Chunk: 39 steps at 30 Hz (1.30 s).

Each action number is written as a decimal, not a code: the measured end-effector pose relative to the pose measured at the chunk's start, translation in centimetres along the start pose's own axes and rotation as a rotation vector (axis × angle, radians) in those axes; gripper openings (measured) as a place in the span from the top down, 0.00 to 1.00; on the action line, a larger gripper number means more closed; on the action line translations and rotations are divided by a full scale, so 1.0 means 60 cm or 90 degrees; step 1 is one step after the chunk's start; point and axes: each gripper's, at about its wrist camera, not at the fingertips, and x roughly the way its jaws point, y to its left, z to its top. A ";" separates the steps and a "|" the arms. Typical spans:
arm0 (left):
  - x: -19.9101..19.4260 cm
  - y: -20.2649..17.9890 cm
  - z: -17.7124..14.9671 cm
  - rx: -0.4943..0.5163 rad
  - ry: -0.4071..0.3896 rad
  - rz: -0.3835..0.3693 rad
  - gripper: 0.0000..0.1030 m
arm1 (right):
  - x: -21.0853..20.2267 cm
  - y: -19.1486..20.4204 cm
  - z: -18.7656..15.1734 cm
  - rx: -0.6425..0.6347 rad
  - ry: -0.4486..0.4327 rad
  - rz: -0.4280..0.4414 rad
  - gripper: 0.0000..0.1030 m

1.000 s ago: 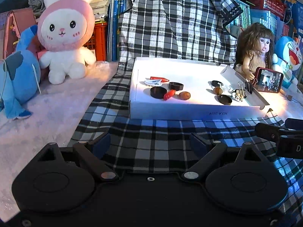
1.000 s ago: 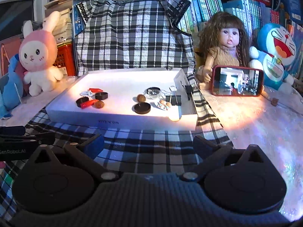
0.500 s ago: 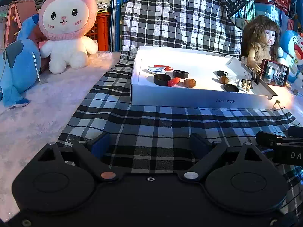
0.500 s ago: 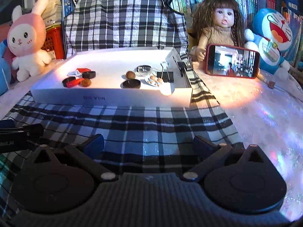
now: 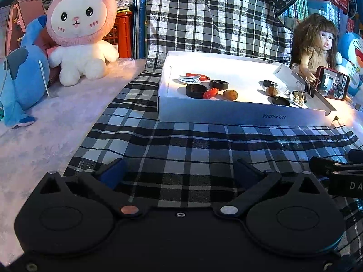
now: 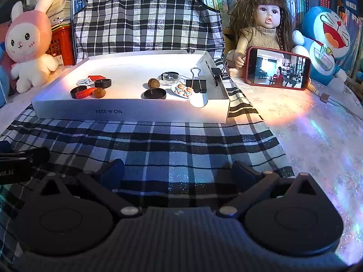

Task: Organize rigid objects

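Plaid cloth [image 5: 181, 149] lay under both wide-open, empty grippers, left [image 5: 179, 172] and right [image 6: 179, 170]; small items in the tray [image 6: 136, 111] were hard to identify.

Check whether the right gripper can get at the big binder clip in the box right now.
Probably yes. The right gripper is open over bare plaid cloth, and the binder clip sits near the box front wall, open from above.
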 end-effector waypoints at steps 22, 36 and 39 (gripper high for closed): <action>0.003 -0.004 -0.001 0.006 0.004 0.009 0.00 | 0.001 0.007 0.001 -0.011 -0.001 -0.006 0.00; 0.003 -0.003 -0.001 0.006 0.004 0.009 0.00 | -0.005 -0.005 -0.001 -0.002 0.001 0.002 0.00; 0.004 -0.005 -0.001 0.009 0.004 0.011 0.00 | -0.004 -0.005 -0.001 -0.001 0.001 0.002 0.00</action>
